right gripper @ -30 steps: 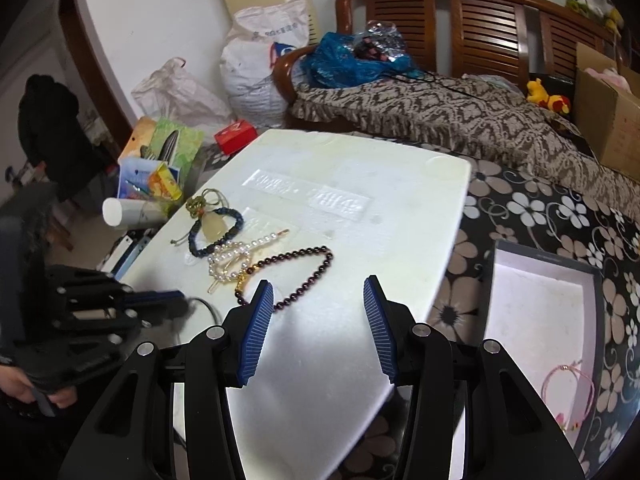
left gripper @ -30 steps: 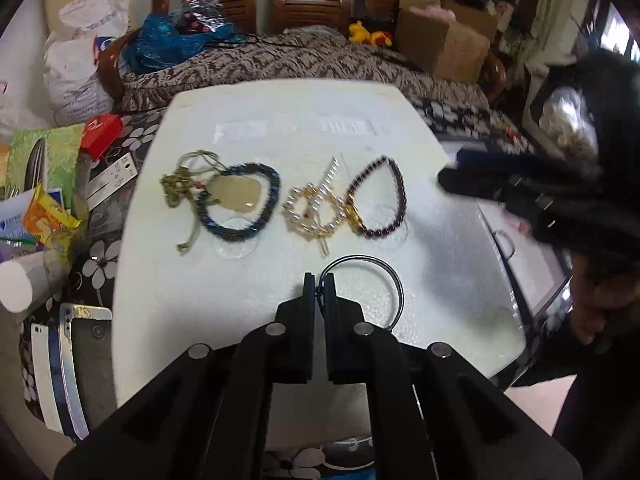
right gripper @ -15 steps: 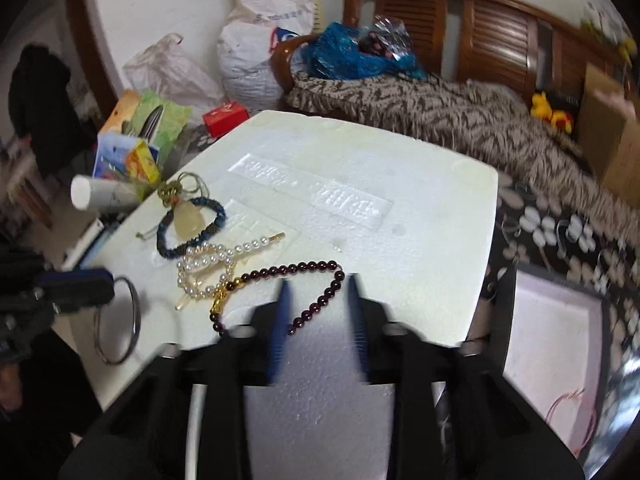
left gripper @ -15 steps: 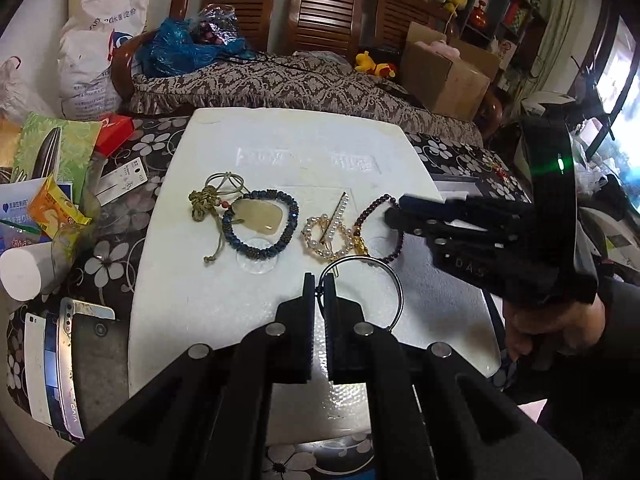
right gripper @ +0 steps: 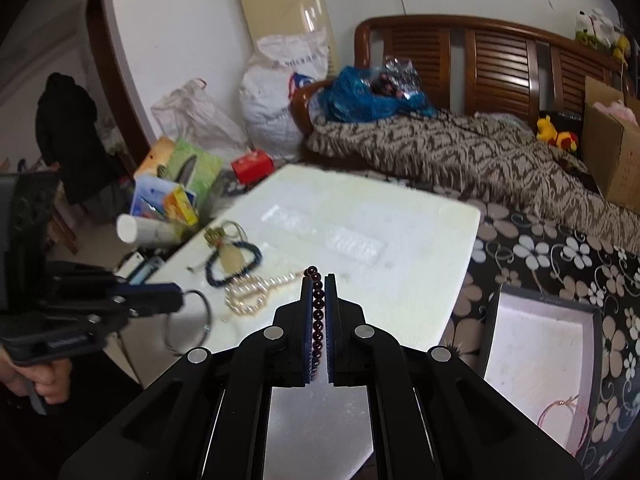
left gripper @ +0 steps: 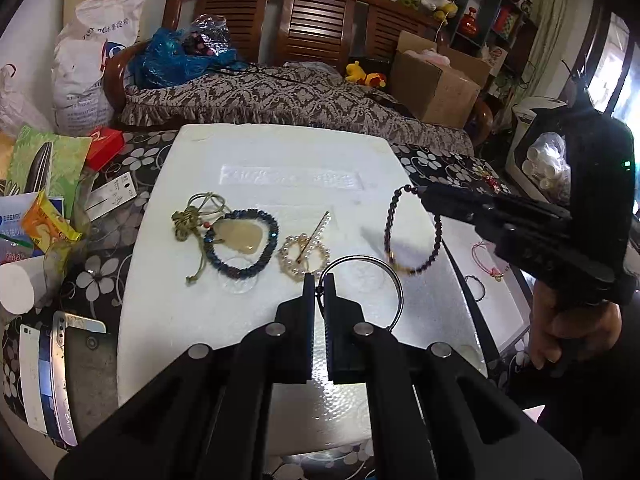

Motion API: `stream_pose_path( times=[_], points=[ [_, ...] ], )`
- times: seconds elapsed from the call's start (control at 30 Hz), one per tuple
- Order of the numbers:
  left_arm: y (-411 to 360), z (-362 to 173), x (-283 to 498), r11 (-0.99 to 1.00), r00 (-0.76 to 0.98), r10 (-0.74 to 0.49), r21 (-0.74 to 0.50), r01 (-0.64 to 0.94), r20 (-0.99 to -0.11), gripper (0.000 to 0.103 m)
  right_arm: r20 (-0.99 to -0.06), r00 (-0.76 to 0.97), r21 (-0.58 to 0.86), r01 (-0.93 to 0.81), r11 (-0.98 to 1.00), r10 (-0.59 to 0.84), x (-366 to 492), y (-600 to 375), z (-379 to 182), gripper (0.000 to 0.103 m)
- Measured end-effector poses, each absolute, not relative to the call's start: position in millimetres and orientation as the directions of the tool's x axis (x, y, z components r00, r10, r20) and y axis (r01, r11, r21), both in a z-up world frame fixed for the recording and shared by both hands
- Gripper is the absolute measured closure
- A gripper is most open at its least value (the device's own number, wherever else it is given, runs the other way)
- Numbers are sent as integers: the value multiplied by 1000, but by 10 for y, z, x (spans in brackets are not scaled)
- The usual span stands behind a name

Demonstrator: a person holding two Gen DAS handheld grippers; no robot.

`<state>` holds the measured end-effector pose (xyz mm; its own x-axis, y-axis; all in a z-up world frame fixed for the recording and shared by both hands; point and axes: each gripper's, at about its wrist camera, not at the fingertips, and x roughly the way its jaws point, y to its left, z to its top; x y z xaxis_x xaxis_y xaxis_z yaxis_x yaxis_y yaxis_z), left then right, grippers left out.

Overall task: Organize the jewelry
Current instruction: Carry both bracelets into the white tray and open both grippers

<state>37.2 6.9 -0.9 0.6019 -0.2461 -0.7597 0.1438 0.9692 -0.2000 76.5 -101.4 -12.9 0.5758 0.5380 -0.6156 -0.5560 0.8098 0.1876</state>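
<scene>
above foam board (left gripper: 280, 152) | left gripper (left gripper: 319, 280) pinching metal bangle (left gripper: 384, 276) | right gripper (right gripper: 319, 280) pinching dark bead bracelet (left gripper: 390, 220)

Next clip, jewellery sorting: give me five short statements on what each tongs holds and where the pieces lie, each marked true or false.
1. The right tongs are shut on the dark red bead bracelet. True.
2. The left tongs are open and hold nothing. False: they are shut on the thin silver metal bangle.
3. The white pearl bracelet lies on the white foam board. True.
4. The dark blue bead bracelet hangs from the right tongs. False: it lies on the board.
5. The open white-lined box holds a thin pink cord bracelet. True.
</scene>
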Motion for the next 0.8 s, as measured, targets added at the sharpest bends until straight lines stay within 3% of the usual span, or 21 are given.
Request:
stream_pose_path(
  times=[0.37, 0.8],
  points=[
    [-115, 97, 425, 960, 606, -280, -207, 190, -745, 99, -549, 632, 207, -531, 822, 547, 648, -1322, 195, 97],
    [-1115, 111, 633, 904, 543, -388, -193, 381, -744, 99, -569, 711, 211, -359, 909, 413, 520, -2290, 109, 97]
  ],
)
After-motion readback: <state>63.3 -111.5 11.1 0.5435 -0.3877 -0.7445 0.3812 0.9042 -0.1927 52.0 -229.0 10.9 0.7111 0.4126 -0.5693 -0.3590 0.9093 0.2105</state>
